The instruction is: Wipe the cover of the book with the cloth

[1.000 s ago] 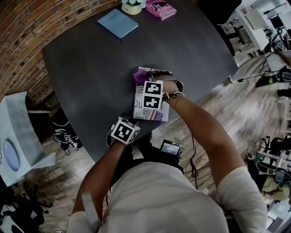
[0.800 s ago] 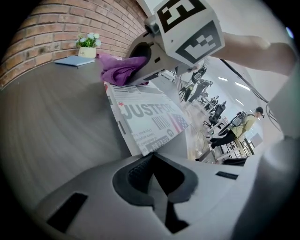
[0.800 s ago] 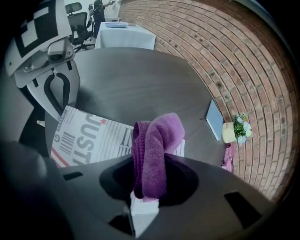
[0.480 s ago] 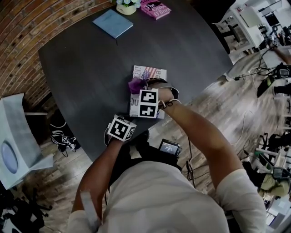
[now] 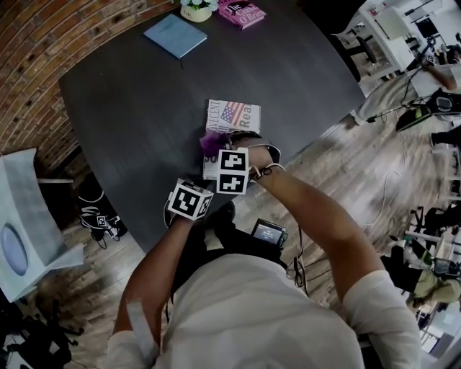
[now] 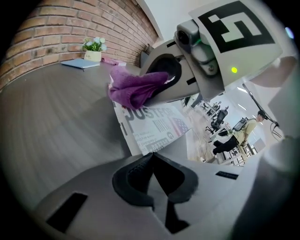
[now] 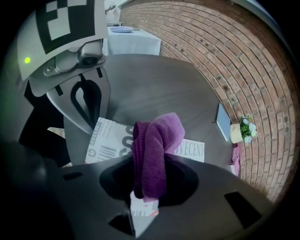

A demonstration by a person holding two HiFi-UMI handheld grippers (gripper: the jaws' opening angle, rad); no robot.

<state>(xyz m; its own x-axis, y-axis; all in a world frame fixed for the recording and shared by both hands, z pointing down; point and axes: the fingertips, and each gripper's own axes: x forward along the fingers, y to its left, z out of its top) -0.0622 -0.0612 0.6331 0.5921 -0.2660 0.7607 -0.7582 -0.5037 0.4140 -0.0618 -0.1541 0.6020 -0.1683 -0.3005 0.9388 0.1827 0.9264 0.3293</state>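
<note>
Left gripper (image 6: pixel 151 158) sits low by the near edge of the counter (image 5: pixel 130 108), jaws squeezed together on nothing, with that forearm tucked in close to the body. Just past it the right forearm stretches forward, and the right gripper (image 7: pixel 146 190) is clamped on the purple cloth (image 7: pixel 152 145), which is down on the near half of the book (image 5: pixel 232 115), mid-counter. Way at the far edge there's a blue notebook (image 5: pixel 175 34), a small plant pot (image 5: pixel 197 9) and a pink book (image 5: pixel 241 12).
</note>
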